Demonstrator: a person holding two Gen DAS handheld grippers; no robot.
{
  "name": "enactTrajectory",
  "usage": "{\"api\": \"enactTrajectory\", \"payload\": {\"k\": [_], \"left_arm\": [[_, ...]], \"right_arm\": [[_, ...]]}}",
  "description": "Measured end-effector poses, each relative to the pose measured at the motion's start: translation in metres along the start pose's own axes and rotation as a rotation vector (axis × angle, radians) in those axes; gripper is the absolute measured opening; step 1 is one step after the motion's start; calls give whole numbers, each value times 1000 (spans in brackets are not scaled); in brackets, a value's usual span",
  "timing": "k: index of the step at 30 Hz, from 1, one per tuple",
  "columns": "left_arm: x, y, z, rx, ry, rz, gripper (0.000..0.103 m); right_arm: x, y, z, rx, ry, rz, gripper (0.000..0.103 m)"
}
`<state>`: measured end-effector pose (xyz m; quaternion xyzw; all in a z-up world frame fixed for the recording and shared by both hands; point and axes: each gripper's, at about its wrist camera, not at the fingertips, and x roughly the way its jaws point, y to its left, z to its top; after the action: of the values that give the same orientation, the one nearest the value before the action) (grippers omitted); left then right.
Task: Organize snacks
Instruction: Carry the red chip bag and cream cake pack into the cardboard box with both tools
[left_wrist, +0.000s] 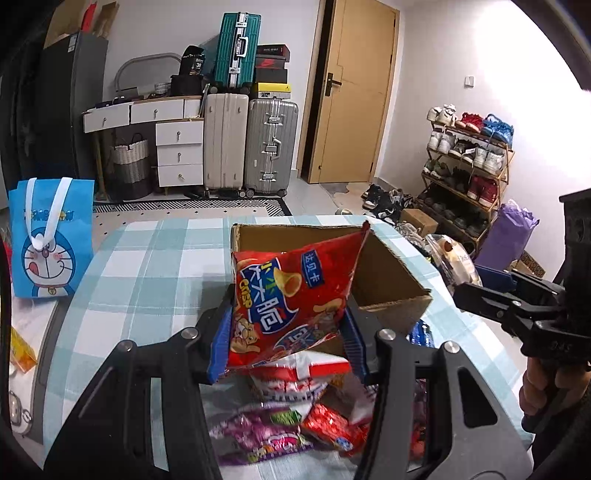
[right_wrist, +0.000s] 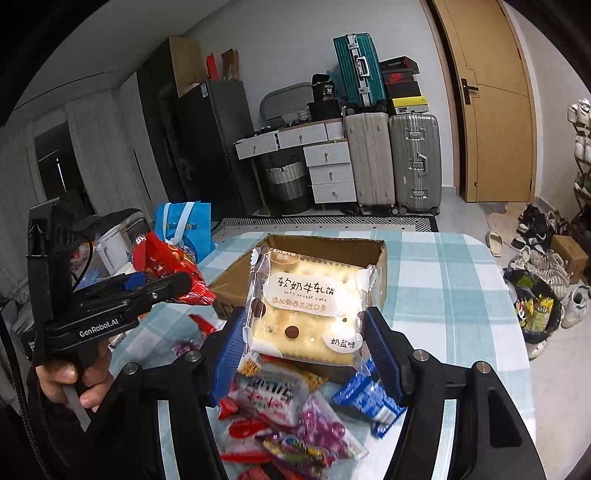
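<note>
Gripping a red crisp bag (left_wrist: 286, 306) between its blue pads, the left gripper (left_wrist: 286, 339) has the packet pinched at both side edges, and the bag stands up crumpled in front of the camera, clear of the table. Over on the other side the right gripper (right_wrist: 306, 339) is clamped on a clear-wrapped nougat cracker pack (right_wrist: 306, 306), pads pressing its left and right edges, the pack held flat and facing the lens.

Just beyond both held packets sits the open cardboard box (left_wrist: 391, 280), upright on the table with the blue-and-white checked cloth (left_wrist: 155, 266). From the left wrist view the red bag overlaps the box's near left wall; from the right wrist view the cracker pack covers the box's near edge. Whether either packet is over the opening I can't tell.

Below the jaws lies the loose pile of snacks (right_wrist: 288, 421) on the cloth: red-and-white wrappers, purple packets, a blue one by the right finger.

Further out, a blue cartoon tote bag (left_wrist: 48, 240) stands at the left. Across the room, suitcases (left_wrist: 251, 144) are stacked beside a white drawer unit (left_wrist: 179, 147), with a wooden door (left_wrist: 354, 92) and a shoe rack (left_wrist: 469, 162) to the right.
</note>
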<state>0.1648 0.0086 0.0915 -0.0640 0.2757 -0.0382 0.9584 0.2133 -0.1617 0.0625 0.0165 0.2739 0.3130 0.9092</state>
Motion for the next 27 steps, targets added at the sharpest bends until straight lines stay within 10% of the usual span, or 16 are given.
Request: {"api": "enactTrajectory", "payload": {"k": [27], "left_arm": [[121, -1, 26, 61, 81, 36, 48]], "right_arm": [[115, -15, 32, 13, 74, 13, 65]]}}
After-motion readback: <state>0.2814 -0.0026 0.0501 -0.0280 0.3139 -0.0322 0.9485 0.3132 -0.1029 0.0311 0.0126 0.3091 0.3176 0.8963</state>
